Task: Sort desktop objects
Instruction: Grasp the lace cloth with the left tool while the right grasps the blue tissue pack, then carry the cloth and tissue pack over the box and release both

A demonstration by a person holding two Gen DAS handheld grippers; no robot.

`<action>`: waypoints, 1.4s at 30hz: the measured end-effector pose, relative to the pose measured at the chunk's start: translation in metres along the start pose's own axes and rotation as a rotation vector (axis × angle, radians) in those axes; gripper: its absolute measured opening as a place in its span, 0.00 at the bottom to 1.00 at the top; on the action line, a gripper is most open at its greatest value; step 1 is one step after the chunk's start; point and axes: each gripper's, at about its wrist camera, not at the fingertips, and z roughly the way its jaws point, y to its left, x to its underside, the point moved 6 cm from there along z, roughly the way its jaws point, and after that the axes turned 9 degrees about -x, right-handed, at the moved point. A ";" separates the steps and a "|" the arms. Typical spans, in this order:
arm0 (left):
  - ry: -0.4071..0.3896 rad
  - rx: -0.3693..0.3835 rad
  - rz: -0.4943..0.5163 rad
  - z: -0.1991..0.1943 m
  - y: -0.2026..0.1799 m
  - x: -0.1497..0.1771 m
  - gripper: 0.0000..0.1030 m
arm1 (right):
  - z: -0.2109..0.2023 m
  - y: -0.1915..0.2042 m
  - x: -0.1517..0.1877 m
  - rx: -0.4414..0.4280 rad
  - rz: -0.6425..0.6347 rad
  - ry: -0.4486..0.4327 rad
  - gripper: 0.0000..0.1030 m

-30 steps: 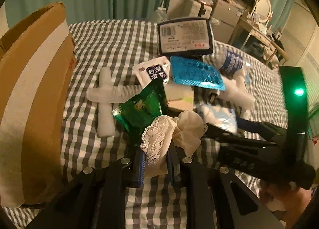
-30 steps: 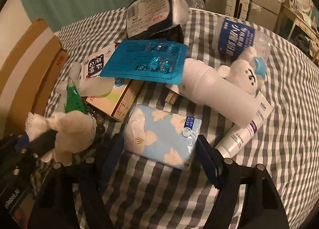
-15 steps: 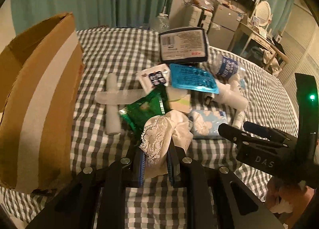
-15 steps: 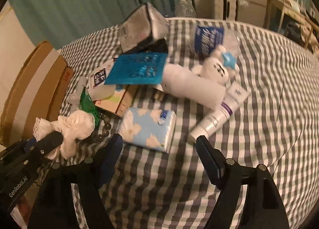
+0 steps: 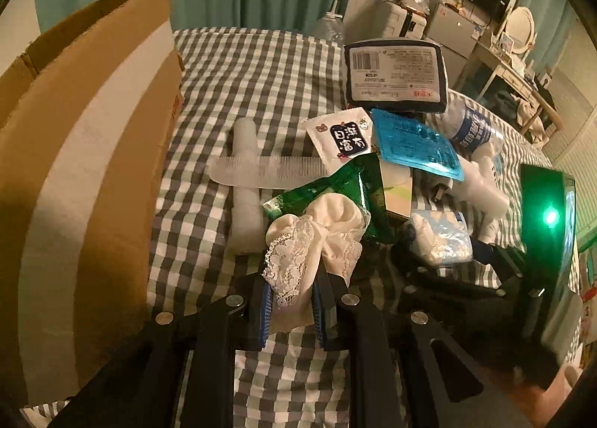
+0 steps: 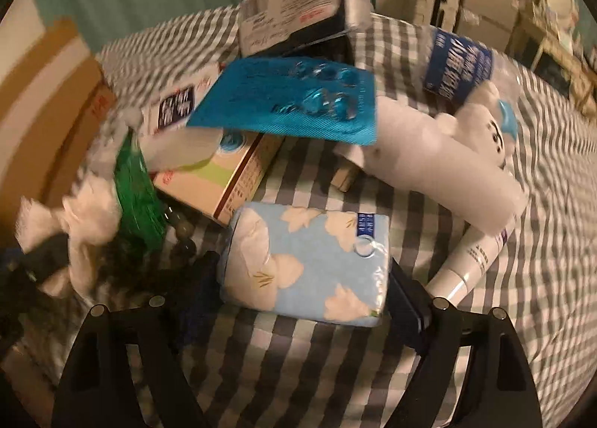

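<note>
With your left gripper (image 5: 289,310) clamped on the cream lace-trimmed cloth (image 5: 317,237), settle your opening right gripper (image 6: 304,301) squarely around the pale-blue floral tissue pack (image 6: 309,260) on the checked cloth, apparently untouched through blur, then squeeze gently.

The right hand-held gripper (image 6: 304,301), jaws opening, has dropped to straddle the blue tissue pack (image 6: 306,260).
</note>
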 end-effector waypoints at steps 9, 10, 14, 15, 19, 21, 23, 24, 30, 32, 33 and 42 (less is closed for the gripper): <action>-0.048 0.013 0.011 -0.029 -0.004 0.000 0.18 | -0.041 0.001 0.007 0.020 -0.022 -0.061 0.71; -0.057 0.014 0.014 -0.035 -0.005 0.000 0.18 | -0.051 0.002 0.006 0.022 -0.024 -0.077 0.71; -0.093 0.029 0.019 -0.058 -0.009 -0.002 0.18 | -0.096 0.001 0.005 0.023 -0.010 -0.147 0.71; -0.104 0.032 0.023 -0.064 -0.010 -0.003 0.18 | -0.107 0.001 0.006 0.012 0.007 -0.161 0.71; -0.154 0.047 0.031 -0.091 -0.016 -0.005 0.18 | -0.142 0.004 0.015 -0.002 0.017 -0.203 0.71; -0.177 0.056 0.032 -0.103 -0.019 -0.004 0.18 | -0.149 0.011 0.017 -0.007 0.018 -0.222 0.71; -0.192 0.066 0.031 -0.113 -0.021 -0.004 0.18 | -0.164 0.013 0.025 -0.017 0.020 -0.230 0.71; -0.196 0.071 0.031 -0.119 -0.022 -0.003 0.18 | -0.171 0.013 0.028 -0.018 0.021 -0.240 0.71; -0.216 0.087 0.040 -0.145 -0.026 -0.005 0.18 | -0.206 0.025 0.042 -0.031 0.007 -0.266 0.71; -0.227 0.106 0.044 -0.157 -0.024 -0.008 0.18 | -0.215 0.029 0.044 -0.051 0.016 -0.276 0.71; -0.242 0.110 0.047 -0.164 -0.023 -0.011 0.18 | -0.220 0.031 0.044 -0.051 0.015 -0.281 0.72; -0.300 0.134 0.035 -0.199 0.008 -0.039 0.18 | -0.259 0.067 0.020 -0.108 -0.042 -0.325 0.72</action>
